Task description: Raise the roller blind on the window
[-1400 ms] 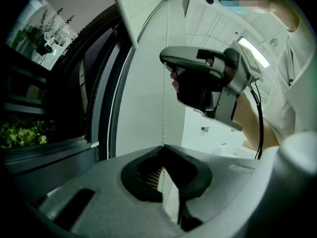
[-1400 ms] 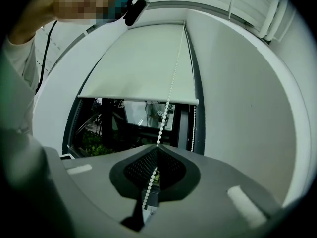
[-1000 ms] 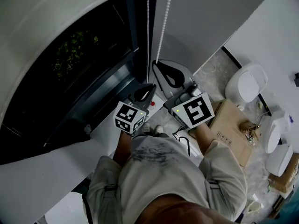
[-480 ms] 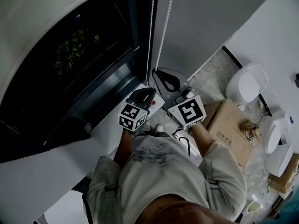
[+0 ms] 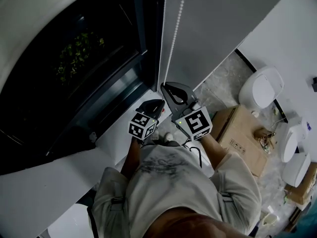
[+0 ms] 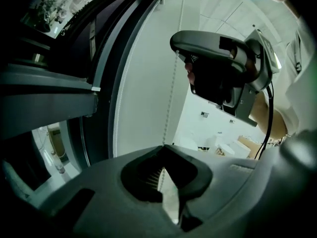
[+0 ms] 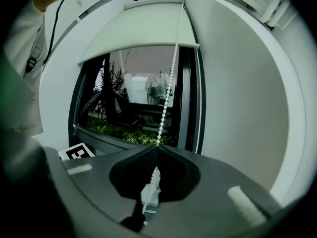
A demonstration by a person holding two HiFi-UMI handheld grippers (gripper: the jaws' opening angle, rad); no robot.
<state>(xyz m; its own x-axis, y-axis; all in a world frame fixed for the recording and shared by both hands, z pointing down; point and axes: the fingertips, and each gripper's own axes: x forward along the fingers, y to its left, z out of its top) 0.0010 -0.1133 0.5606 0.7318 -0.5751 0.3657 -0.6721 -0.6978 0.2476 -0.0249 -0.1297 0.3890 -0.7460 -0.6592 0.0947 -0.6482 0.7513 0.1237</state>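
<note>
The white roller blind (image 7: 143,29) covers the top of the window (image 7: 133,98); in the head view the blind (image 5: 44,19) is the pale curve at upper left. Two strands of its bead chain (image 5: 174,38) hang beside the window frame. My right gripper (image 7: 157,150) is shut on one strand of the bead chain (image 7: 167,90), which runs down into its jaws; the other strand (image 7: 199,108) hangs free by the frame. My left gripper (image 6: 162,150), lower and to the left, is shut on the bead chain (image 6: 171,98) just under the right gripper (image 6: 218,68).
A white sill (image 5: 119,133) runs below the dark window frame. On the floor at right lie a cardboard box (image 5: 242,133) and several white toilets (image 5: 261,88). Green plants (image 7: 129,133) show outside the glass. A grey wall (image 5: 223,19) stands right of the chain.
Both grippers have sunk together along the chain, toward the sill. In the head view the blind's white edge has drawn back toward the upper left, so more dark glass shows.
</note>
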